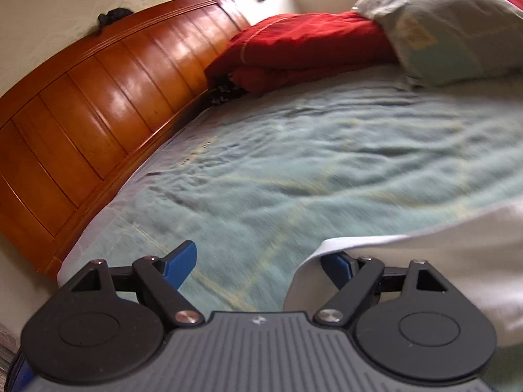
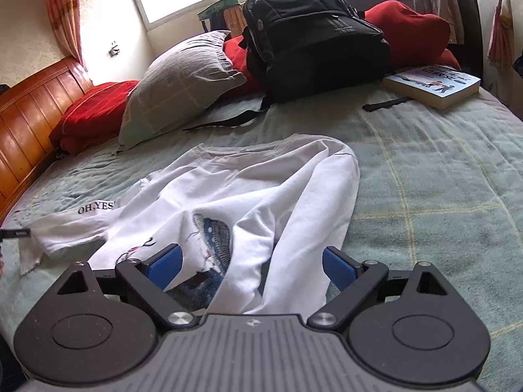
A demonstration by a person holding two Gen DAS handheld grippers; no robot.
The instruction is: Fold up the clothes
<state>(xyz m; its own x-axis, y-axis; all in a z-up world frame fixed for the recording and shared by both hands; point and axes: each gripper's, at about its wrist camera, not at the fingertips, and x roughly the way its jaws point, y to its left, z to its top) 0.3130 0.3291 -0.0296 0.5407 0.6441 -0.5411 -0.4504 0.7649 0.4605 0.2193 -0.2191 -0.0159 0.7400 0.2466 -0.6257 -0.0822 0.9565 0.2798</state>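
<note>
Between the right gripper (image 2: 251, 263)'s wide-open, empty jaws lies the white T-shirt (image 2: 235, 189), stretching away; the left gripper (image 1: 261, 261), also spread and empty, meets its edge.

both wrist views look low and close across the bed (image 2: 425, 170), sharing headboard (image 1: 98, 98) and pillow (image 2: 176, 81).
</note>
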